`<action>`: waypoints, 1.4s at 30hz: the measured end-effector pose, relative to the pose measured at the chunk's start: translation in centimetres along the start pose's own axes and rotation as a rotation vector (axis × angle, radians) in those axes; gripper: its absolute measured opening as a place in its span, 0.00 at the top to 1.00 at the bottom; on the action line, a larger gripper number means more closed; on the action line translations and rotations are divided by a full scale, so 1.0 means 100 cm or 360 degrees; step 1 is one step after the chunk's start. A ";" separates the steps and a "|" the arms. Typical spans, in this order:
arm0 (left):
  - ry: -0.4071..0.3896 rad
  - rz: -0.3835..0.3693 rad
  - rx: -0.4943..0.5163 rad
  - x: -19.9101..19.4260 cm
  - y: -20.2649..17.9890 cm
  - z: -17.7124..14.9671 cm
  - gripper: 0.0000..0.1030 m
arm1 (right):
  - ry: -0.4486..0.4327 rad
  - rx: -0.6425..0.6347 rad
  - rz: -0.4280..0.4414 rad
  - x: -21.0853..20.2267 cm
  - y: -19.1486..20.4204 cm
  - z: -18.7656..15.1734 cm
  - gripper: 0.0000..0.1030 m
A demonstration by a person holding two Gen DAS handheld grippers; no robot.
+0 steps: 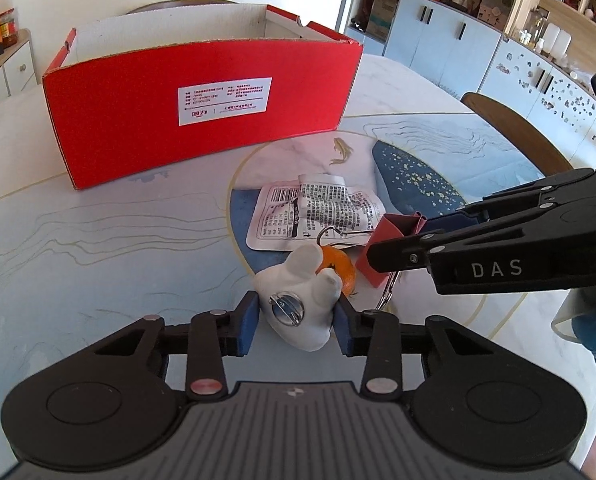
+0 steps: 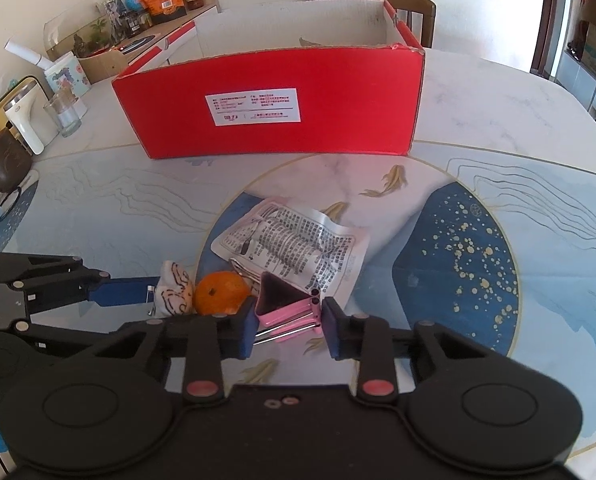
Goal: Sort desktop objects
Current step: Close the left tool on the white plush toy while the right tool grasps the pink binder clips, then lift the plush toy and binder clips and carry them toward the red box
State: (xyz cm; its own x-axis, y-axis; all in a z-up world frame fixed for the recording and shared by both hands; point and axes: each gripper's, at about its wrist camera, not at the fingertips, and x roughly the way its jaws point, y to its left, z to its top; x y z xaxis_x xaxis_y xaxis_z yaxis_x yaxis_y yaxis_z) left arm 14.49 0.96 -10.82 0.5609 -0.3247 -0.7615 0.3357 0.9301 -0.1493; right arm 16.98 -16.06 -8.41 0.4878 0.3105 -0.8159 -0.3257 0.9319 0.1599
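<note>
Both grippers are down on the cluster at the table's [image 2: 97, 184] centre, in front of the red box [image 1: 201, 108]. The left gripper [image 1: 295, 318] has its blue pads pinching the white plush brooch [image 1: 298, 300] by its sides — pin-back facing up, orange [image 1: 340, 270] just behind and touching it. The right gripper [image 2: 287, 320] has its jaws pressed in on the pink binder clip [image 2: 287, 304], pads on the clip's two ends, wire handles poking out below. The clip sits on the edge of a crumpled printed wrapper [image 2: 293, 248]. Handling, as I judge it: plush is light and squashy, so a side pinch should hold w/o much force, but mind the pin. Clip is stiff metal, smooth — may slip or twist; gripping across the body is prob. right. The wrapper is flimsy and could drag along w/ the clip.
</note>
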 end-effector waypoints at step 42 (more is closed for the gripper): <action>-0.0122 -0.0075 -0.0192 -0.065 -0.001 0.042 0.65 | -0.0171 0.0029 0.0024 -0.066 0.005 0.018 0.72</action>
State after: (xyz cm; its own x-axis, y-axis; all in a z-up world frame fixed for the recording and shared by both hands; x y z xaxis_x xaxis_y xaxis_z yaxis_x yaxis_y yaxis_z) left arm 13.97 2.24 -3.23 0.6044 -0.3764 -0.7022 0.2722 0.9259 -0.2620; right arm 15.07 -17.30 -1.95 0.5674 0.3420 -0.7491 -0.3193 0.9299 0.1827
